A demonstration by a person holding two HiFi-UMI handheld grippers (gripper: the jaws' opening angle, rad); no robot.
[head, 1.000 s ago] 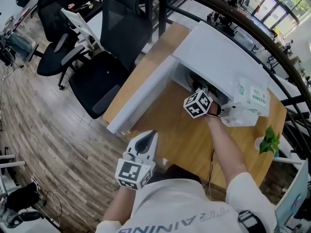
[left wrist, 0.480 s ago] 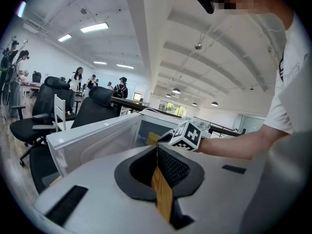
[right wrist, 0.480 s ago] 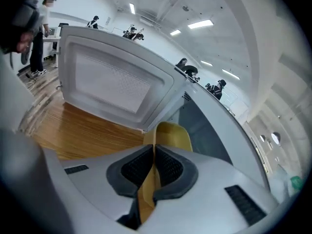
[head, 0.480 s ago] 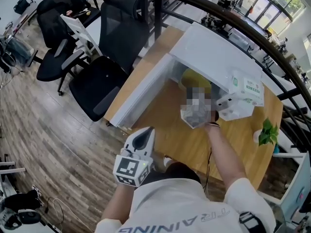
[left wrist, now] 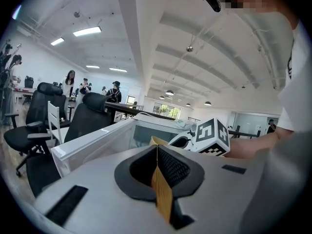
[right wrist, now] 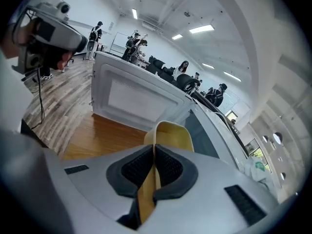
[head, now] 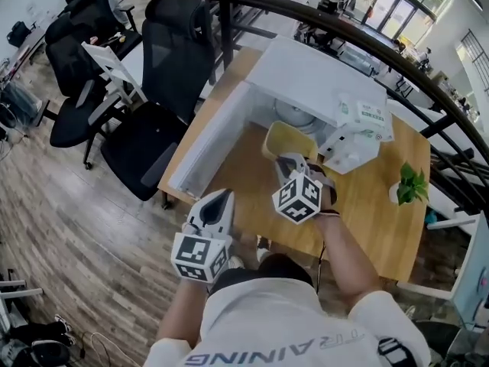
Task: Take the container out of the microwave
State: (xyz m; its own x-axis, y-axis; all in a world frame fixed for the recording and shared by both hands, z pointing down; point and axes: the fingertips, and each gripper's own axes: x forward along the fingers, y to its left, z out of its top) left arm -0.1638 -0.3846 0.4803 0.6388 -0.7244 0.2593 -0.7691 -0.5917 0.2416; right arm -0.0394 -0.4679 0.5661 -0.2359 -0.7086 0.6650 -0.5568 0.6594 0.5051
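The white microwave stands on the wooden table with its door swung open to the left. A yellow container hangs over the table just outside the cavity. My right gripper is shut on its near rim. In the right gripper view the container sticks up beyond my right gripper, whose jaws pinch its wall. My left gripper hovers off the table's front edge, shut and empty. In the left gripper view my left gripper points towards the open microwave.
Black office chairs stand left of the table on the wood floor. A white packet lies on the microwave's right end. A small potted plant sits at the table's right. A dark railing runs behind.
My right gripper has drawn back from inside the microwave towards me, bringing the yellow container out over the table. The left gripper has barely moved.
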